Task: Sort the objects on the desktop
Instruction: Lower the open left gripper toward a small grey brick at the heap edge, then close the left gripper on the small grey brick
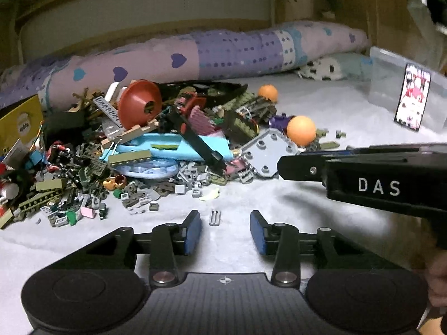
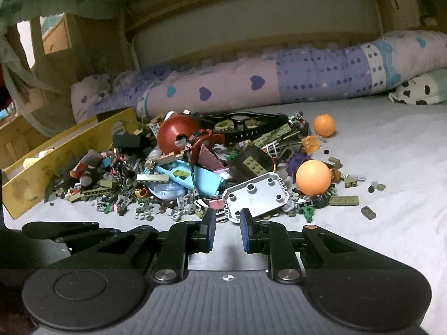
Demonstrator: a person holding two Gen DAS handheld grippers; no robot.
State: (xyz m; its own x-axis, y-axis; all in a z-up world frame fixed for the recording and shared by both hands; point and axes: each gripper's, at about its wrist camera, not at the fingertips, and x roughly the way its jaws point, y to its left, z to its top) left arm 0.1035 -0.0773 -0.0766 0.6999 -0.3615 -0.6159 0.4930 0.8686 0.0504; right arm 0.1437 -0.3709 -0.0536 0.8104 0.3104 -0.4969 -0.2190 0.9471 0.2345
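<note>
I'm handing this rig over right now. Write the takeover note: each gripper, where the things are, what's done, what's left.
Left gripper: open, empty, low over the bedsheet with a small grey piece lying between its fingertips, not pinched.
Right gripper: open, empty, fingertips at the near edge of the grey plate.
Things: brick pile in the middle; two orange balls on its right side; red dish on top; yellow box to the left; clear tub on the far right in the left view.
Done: nothing visibly sorted.
Left: essentially the whole pile.
</note>
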